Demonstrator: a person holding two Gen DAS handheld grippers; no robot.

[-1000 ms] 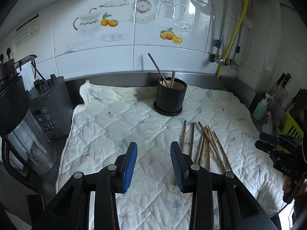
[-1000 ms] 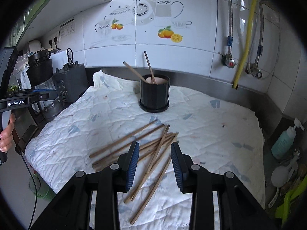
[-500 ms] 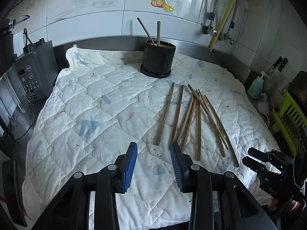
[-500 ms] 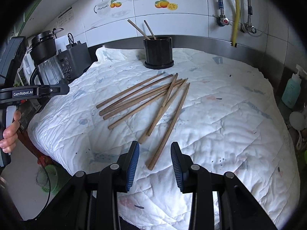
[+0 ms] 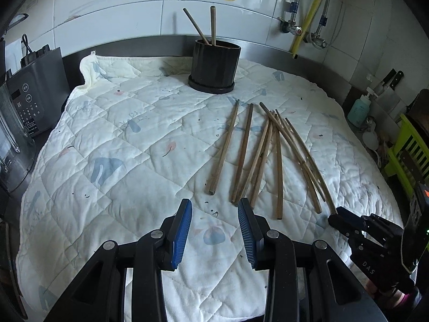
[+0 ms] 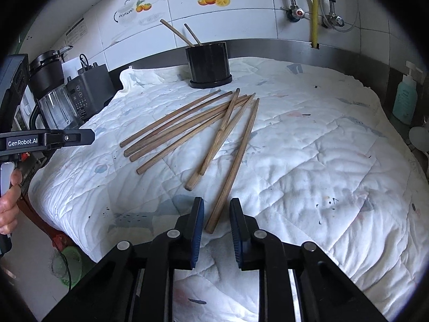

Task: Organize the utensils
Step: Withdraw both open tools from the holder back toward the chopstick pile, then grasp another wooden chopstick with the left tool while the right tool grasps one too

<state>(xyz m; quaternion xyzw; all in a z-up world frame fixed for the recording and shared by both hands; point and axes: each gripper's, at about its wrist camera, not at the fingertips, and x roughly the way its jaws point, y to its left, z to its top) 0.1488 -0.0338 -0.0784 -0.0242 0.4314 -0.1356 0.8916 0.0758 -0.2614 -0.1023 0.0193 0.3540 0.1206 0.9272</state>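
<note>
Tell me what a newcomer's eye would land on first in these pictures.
First, the loose wooden chopsticks fanned across the middle of the white quilted cloth. Next, the black holder at the back by the tiled wall, two chopsticks standing in it. Then the right tongs, just closing around the nearest chopstick's end.

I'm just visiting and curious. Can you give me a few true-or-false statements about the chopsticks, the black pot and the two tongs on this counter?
1. The black pot holds two chopsticks. True.
2. The loose chopsticks lie on bare steel. False: they lie on a white quilted cloth.
3. The right tongs straddle the near end of one chopstick. True; they have just been closing, not yet pinching it.
4. The left tongs grip a chopstick. False: nothing is between them.
5. The pot lies tipped over. False: it stands upright.
</note>
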